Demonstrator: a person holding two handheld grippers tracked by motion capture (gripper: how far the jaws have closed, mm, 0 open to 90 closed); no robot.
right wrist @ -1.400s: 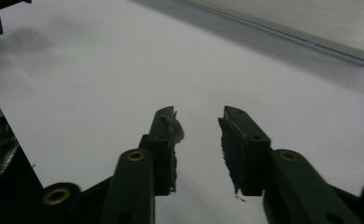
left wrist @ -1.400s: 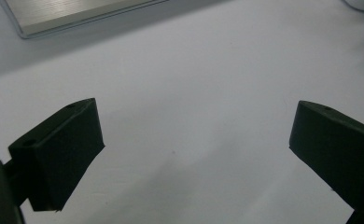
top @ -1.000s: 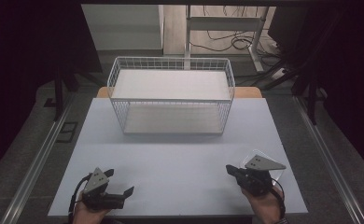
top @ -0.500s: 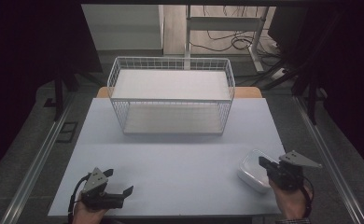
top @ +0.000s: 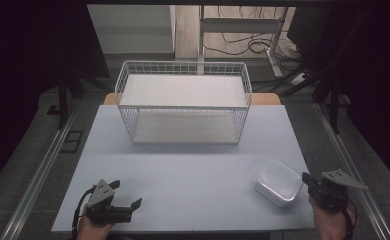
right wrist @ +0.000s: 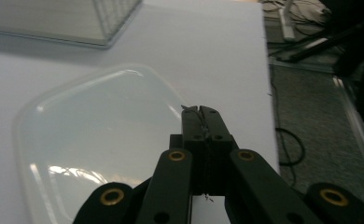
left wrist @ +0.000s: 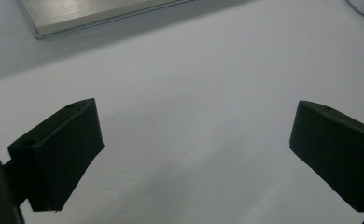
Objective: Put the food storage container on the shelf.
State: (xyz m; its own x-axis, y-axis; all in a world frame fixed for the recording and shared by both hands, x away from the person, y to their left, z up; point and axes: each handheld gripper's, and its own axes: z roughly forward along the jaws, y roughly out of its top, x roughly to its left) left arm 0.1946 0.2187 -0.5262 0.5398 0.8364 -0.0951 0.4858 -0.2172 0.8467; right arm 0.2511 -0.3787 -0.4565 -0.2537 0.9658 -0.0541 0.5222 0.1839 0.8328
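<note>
Near the table's (top: 183, 170) front right corner, the right gripper (top: 308, 181) has its jaws pressed together beside a white lidded container (top: 279, 182), while the left gripper (top: 128, 204), jaws spread, rests front left, before the wire basket (top: 183, 102).

Black two-finger grippers (top: 114, 209) w/ grey triangular top plates, brass pivot screws, black cables.

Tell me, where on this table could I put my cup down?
The widest bare stretch lies between the wire basket and the left gripper. The right front corner is crowded: a white container sits beside the right gripper.
</note>
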